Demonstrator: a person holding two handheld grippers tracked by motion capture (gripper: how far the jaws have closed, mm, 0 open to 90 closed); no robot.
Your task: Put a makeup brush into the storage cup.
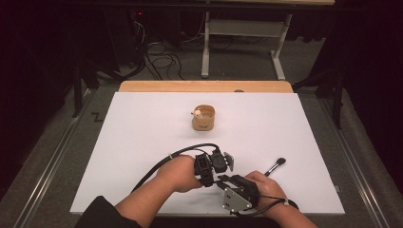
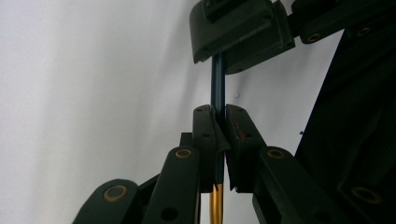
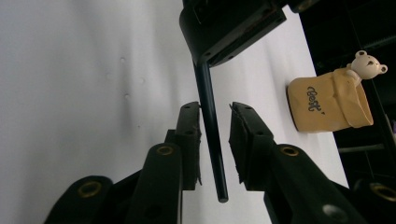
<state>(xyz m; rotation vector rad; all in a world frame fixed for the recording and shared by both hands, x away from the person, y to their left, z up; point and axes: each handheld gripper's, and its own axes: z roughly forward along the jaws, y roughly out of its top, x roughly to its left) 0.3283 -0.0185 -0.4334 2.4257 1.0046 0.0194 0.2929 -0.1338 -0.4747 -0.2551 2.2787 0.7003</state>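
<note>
Your left gripper [image 2: 219, 112] is clamped on the brush [image 2: 218, 84]. In the left gripper view its jaws are pressed flat against the dark blue handle at mid-frame, just above the gold ferrule [image 2: 215, 203] at the bottom edge. Your right gripper [image 3: 215, 109] stands narrowly open. In the right gripper view the handle runs down between its jaws without touching either, and the free end hangs at lower centre.

So the brush is held off the table [image 1: 142, 142], bridging the two grippers, low in the high view and just right of centre.

Expect it to be very light and stiff: a thin, round, glossy rod. Weight should be no trouble, but slip and roll may be. A smooth round handle can twist or slide lengthwise between flat pads, more so if you grip near the tip.

If the right gripper is to take over, close it on the straight blue part, well up from the free end, with the pads square to the handle. Leave the ferrule and bristles alone. Let the left gripper go only once the right one is firm.

Farther out, the cup [image 3: 327, 105] with its little bear [image 3: 366, 60] shows at the right of the right gripper view. In the high view it stands at mid-table [image 1: 203, 118], well apart from your hands. It looks small and light, so a stiff handle knocking its rim could probably tip it.

A spare brush [image 1: 278, 164] lies on the table just right of your right hand [image 1: 268, 185].
</note>
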